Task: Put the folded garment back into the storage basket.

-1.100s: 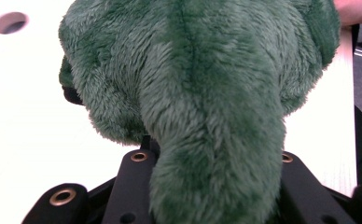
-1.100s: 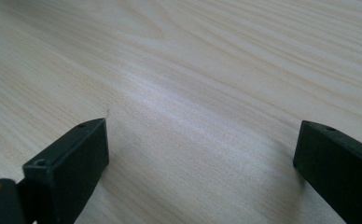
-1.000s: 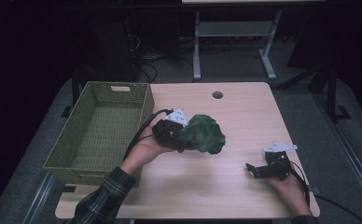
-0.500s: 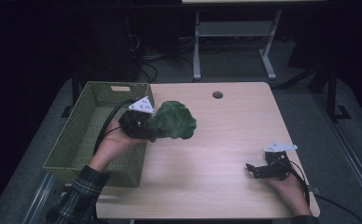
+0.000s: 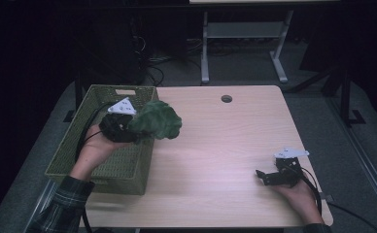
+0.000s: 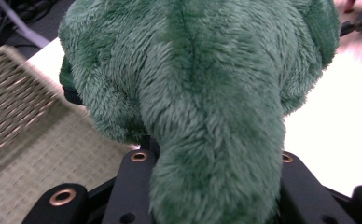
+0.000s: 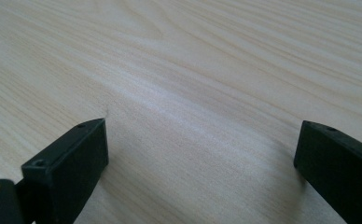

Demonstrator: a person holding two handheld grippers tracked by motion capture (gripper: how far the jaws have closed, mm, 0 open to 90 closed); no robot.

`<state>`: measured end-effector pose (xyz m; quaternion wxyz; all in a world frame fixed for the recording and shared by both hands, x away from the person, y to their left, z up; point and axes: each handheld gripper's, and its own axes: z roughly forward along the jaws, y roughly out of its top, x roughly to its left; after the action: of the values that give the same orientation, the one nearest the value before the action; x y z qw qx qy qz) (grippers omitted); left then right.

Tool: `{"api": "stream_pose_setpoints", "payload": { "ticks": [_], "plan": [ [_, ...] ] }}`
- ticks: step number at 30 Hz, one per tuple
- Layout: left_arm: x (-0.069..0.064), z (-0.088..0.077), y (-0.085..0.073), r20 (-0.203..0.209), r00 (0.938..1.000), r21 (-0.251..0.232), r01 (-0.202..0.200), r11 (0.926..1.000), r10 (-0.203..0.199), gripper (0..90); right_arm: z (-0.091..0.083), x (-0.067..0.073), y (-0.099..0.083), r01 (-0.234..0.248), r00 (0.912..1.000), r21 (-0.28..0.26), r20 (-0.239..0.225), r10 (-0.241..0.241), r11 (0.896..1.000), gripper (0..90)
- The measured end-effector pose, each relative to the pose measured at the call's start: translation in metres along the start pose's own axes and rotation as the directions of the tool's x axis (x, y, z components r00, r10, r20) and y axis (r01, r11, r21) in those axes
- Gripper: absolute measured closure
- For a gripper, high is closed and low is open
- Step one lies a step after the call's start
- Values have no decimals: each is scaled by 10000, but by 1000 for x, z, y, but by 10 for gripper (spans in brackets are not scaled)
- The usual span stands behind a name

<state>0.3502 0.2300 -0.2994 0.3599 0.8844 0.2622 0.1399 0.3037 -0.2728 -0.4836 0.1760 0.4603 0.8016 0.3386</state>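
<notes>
A green plush toy (image 5: 156,120) hangs in the air over the right rim of the woven green basket (image 5: 89,160). My left gripper (image 5: 128,128) is shut on it, the toy sticking out to the right of the hand. In the left gripper view the plush toy (image 6: 202,93) bulges up between the two black jaws, with the basket (image 6: 25,140) below at left. My right gripper (image 5: 263,176) rests low on the wooden table (image 5: 215,145) at the front right, pointing left. In the right gripper view its fingers (image 7: 72,163) stand wide apart, open over bare wood.
The basket sits along the table's left edge. A round cable hole (image 5: 226,98) lies near the table's far edge. Black cables trail from both grippers. Beyond the table stand a white desk frame (image 5: 240,43) and dark floor.
My left gripper has carried the plush toy leftward and a little upward, from the table's middle to the basket's right rim. The right gripper has stayed where it was.
</notes>
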Motion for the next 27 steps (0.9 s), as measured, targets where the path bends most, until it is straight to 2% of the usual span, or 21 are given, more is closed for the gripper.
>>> {"api": "stream_pose_setpoints", "payload": {
  "ticks": [6, 8, 10, 13, 14, 16, 17, 19, 22, 23, 27],
  "plan": [
    [15, -22, -17, -604, 9968, -247, 514, 9984, -528, 668, 0, 0, 0, -7, 10000, 2, -2, 7, 10000, 27],
    [17, -24, -20, -704, 9959, -299, 554, 9980, -574, 668, 0, 0, 0, -1, 10000, -2, 1, 1, 10000, 27],
    [23, -30, -29, -1045, 9913, -215, 785, 9967, -804, 667, 0, 0, 0, -3, 10000, -1, 0, 3, 10000, 27],
    [31, -33, -40, -1307, 9861, -126, 1017, 9947, -1025, 668, 0, 0, 0, -1, 10000, -1, 2, 1, 10000, 27],
    [31, -33, -40, -1307, 9861, -126, 1017, 9947, -1025, 667, 0, 0, 0, -10, 10000, -2, 7, 10, 10000, 27],
    [36, -33, -49, -1506, 9810, -81, 1224, 9924, -1223, 667, 0, 0, 0, -17, 10000, -1, 12, 17, 10000, 27],
    [42, -32, -58, -1716, 9742, -33, 1484, 9889, -1467, 668, 0, 0, 0, -14, 10000, -3, 13, 14, 10000, 27],
    [48, -31, -68, -1926, 9663, 73, 1755, 9844, -1709, 667, 0, 0, 0, -8, 10000, -1, 12, 8, 10000, 27],
    [53, -29, -77, -2018, 9607, 139, 1976, 9802, -1908, 668, 0, 0, 0, -34, 10000, -10, 17, 34, 10000, 27],
    [58, -26, -85, -2140, 9548, 242, 2165, 9760, -2065, 668, 0, 0, 0, -32, 10000, -8, 17, 32, 10000, 27],
    [63, -21, -96, -2254, 9508, 419, 2276, 9728, -2128, 667, 0, 0, 0, -40, 10000, -13, 17, 40, 10000, 27]
  ]
}}
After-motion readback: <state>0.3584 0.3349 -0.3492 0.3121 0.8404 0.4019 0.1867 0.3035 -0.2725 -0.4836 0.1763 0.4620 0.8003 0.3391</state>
